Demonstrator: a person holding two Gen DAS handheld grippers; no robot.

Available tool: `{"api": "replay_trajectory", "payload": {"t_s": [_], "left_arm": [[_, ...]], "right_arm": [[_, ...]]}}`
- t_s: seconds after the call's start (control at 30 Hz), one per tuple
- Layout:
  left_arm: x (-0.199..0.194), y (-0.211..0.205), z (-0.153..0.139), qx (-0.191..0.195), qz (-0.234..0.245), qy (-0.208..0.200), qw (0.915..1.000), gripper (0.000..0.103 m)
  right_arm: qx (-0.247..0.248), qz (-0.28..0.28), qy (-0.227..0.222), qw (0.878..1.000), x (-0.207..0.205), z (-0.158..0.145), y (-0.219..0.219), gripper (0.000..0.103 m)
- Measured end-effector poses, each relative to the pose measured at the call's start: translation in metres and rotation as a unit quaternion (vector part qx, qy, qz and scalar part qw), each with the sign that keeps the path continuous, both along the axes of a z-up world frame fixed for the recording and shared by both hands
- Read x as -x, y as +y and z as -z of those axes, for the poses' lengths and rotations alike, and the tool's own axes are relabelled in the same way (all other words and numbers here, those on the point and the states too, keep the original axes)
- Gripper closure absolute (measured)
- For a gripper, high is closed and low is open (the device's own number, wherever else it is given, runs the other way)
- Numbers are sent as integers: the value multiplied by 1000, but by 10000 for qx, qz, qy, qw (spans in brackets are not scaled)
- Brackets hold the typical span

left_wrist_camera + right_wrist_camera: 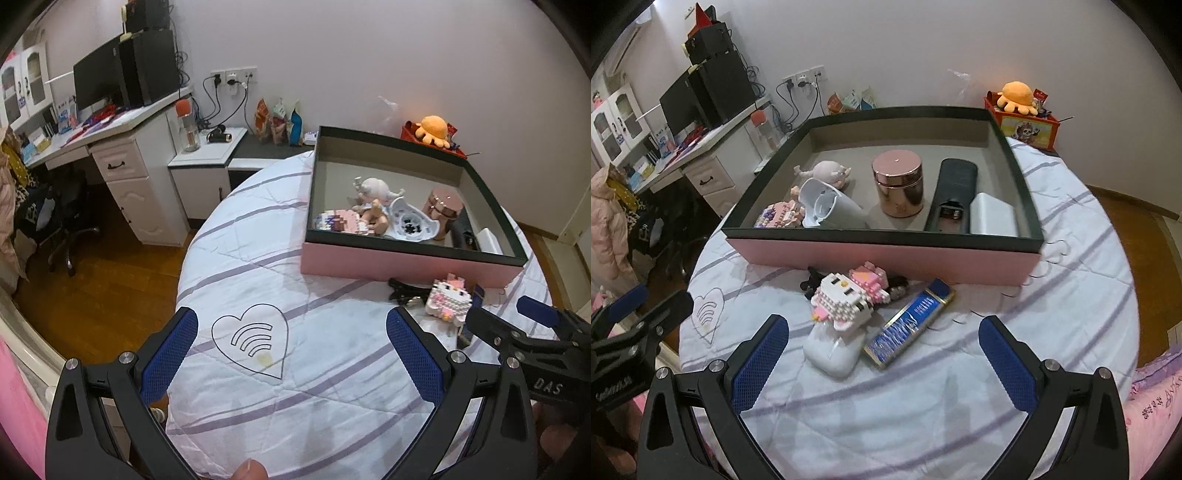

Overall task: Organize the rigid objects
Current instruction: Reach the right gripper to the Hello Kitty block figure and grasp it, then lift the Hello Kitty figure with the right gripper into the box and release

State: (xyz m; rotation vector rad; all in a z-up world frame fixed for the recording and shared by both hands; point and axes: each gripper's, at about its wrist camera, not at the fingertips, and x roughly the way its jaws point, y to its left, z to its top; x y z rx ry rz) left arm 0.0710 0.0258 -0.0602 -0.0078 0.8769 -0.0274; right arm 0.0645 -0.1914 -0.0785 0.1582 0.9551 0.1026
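A pink box with a dark rim sits on the striped bedsheet. Inside it lie a rose-gold jar, a black remote, a white block, a white cup, a doll and a small brick figure. In front of the box lie a pink-white brick cat, a white earbud case, a blue-gold flat bar and a black clip. My right gripper stands open just short of these. My left gripper is open over bare sheet.
A white desk with a monitor and speakers stands at the left over wooden floor. A red box with an orange plush sits behind the pink box. The bed edge drops off on the left; a pink cover lies at the right.
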Motion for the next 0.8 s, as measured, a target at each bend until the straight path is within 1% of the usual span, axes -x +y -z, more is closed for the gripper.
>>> {"api": "replay_trajectory", "payload": {"t_s": [0.2,0.27,0.3,0.33,0.4,0.43,0.47,0.53,0.63,0.8], "left_arm": [[-13,10,17,67,-69,179,9998,0],[-16,11,22,83,-88,223,9997,0],[-18,11,24,106,-77,254,9996,0],[-19,12,27,115,-62,282,9995,0],[-22,10,30,106,-39,320,9994,0],[-22,10,31,114,-27,332,9994,0],[-22,9,33,125,-17,343,9993,0],[-23,8,33,133,-2,348,9993,0],[-22,6,32,133,19,339,9993,0],[-19,3,28,111,36,298,9995,0]], "right_arm": [[85,-64,173,9998,-21,16,13,1],[98,-112,210,9997,-25,21,16,8],[121,-121,227,9996,-27,23,17,9],[153,-136,252,9995,-29,25,19,12],[357,-146,195,9991,-30,27,23,17],[392,-161,168,9990,-30,27,23,22],[424,-166,136,9989,-30,26,24,30],[465,-232,116,9986,-30,25,26,42],[497,-316,106,9982,-28,26,27,42],[327,-327,27,9989,-22,23,23,42]]}}
